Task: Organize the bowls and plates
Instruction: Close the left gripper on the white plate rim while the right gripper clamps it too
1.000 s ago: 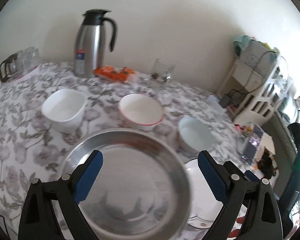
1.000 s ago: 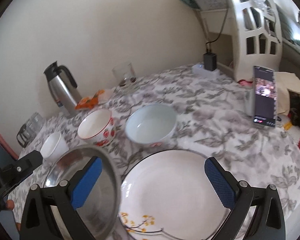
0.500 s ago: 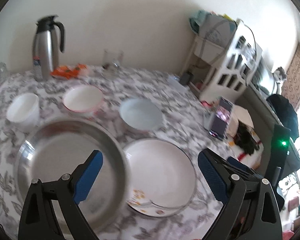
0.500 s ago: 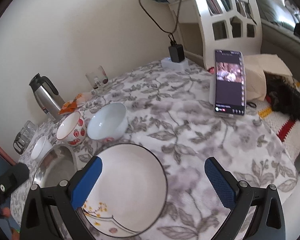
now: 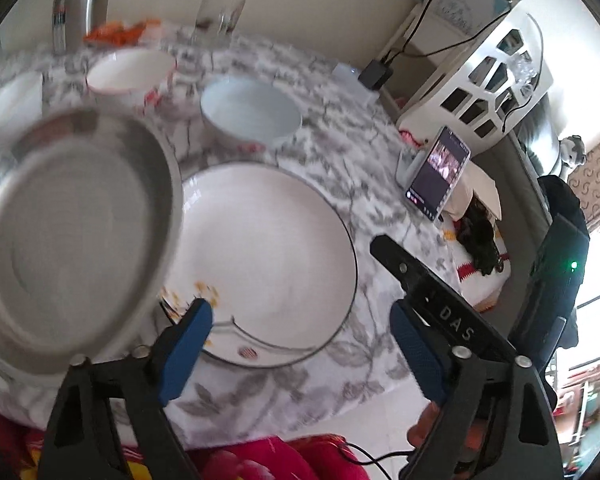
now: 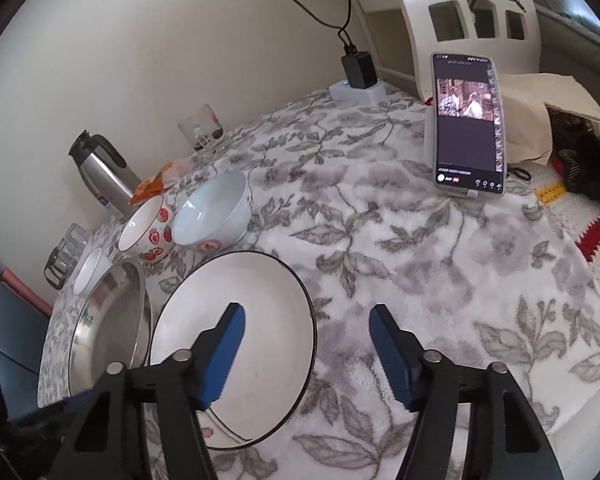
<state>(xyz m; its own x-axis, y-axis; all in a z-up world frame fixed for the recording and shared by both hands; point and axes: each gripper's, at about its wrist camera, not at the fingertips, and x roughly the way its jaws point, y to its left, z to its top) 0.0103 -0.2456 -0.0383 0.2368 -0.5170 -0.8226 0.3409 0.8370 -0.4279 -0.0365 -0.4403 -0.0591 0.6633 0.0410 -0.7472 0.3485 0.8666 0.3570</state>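
Tongs (image 6: pixel 304 322) narrower, perhaps over plate (image 6: pixel 260 300).

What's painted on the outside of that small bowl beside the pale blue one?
Red strawberries on white, on the small bowl; the right wrist view shows it best.

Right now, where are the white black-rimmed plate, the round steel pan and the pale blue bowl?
White black-rimmed plate (image 6: pixel 256 304): right wrist view, bare centre of its face.
Round steel pan (image 6: pixel 108 332): right wrist view, inner floor.
Pale blue bowl (image 6: pixel 212 210): right wrist view, inside wall.
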